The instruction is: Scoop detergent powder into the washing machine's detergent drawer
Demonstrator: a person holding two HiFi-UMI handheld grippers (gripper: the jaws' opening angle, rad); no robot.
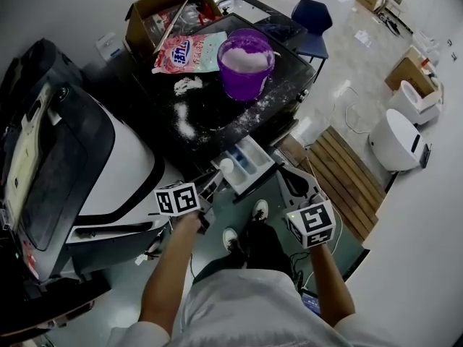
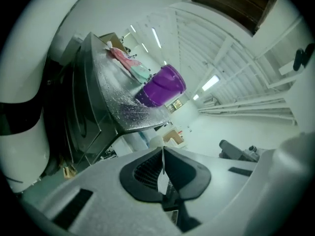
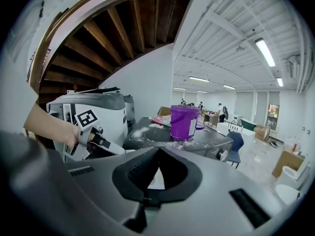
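The white detergent drawer [image 1: 258,167] stands pulled out of the black-topped washing machine [image 1: 217,114]. My left gripper [image 1: 215,181] hovers at the drawer's near left corner, shut on the thin handle of a white scoop [image 1: 226,165] whose bowl sits over the drawer. In the left gripper view the handle shows as a white sliver between the pads of the left gripper [image 2: 163,151]. My right gripper [image 1: 283,170] is to the right of the drawer, its jaws shut and empty [image 3: 157,150]. A purple bucket [image 1: 246,74] of white powder stands on the machine top beside a pink detergent bag [image 1: 184,53].
Spilled powder [image 1: 184,118] streaks the machine top. A cardboard box [image 1: 170,9] sits behind the bag. A blue chair [image 1: 311,16], a wooden pallet [image 1: 347,172] and a white round appliance [image 1: 398,139] are to the right. The person's shoes [image 1: 260,210] are below the drawer.
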